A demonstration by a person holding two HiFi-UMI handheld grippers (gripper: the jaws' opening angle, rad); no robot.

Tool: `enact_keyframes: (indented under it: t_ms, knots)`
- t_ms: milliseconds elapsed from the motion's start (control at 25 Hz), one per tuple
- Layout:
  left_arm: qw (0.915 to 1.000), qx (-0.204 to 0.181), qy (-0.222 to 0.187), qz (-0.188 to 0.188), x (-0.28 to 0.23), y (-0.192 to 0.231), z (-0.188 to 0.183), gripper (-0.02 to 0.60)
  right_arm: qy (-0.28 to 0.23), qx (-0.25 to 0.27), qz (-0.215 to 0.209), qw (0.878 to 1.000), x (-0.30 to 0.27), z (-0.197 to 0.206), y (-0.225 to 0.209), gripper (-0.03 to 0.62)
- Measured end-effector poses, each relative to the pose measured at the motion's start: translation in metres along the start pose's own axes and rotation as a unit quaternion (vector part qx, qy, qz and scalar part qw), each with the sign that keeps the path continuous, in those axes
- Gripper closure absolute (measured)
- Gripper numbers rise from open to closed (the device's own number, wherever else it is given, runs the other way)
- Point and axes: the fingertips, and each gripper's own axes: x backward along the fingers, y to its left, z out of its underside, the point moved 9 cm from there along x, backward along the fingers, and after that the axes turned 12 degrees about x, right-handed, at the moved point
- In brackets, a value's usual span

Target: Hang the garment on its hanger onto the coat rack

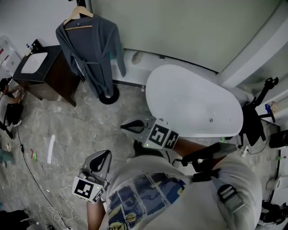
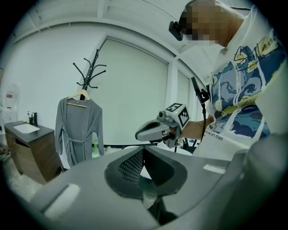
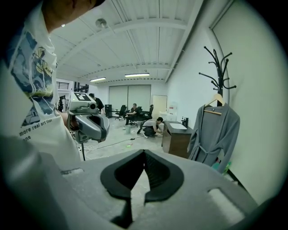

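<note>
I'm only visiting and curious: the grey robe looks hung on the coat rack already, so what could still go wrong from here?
1. The robe hangs from one arm of the coat rack by a single wooden hanger. A bump might knock the hanger off or rock the rack.
2. A cable trails across the floor beside the person, who might trip on it when stepping away.

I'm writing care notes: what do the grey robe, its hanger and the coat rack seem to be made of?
Grey robe: soft matte fabric, perhaps terry or fleece; it drapes in loose folds. Hanger: pale wood, going by its tan colour. Coat rack: probably black-painted metal, judging by its thin curved prongs.
</note>
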Motion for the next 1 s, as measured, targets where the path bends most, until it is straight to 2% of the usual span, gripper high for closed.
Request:
enact_keyframes:
  t_ms: [520, 1000]
  knots:
    - [0.9999, 0.006, 0.012, 0.010, -0.009, 0.004, 0.001, 0.578, 0.007, 0.000, -0.008, 1.000, -0.002, 0.002, 0.002, 0.592]
    - [0.9994, 0.012, 0.020, 0.024, -0.033, 0.037, -0.015, 0.578, 0.018, -0.008, -0.004, 1.000, -0.019, 0.008, -0.034, 0.592]
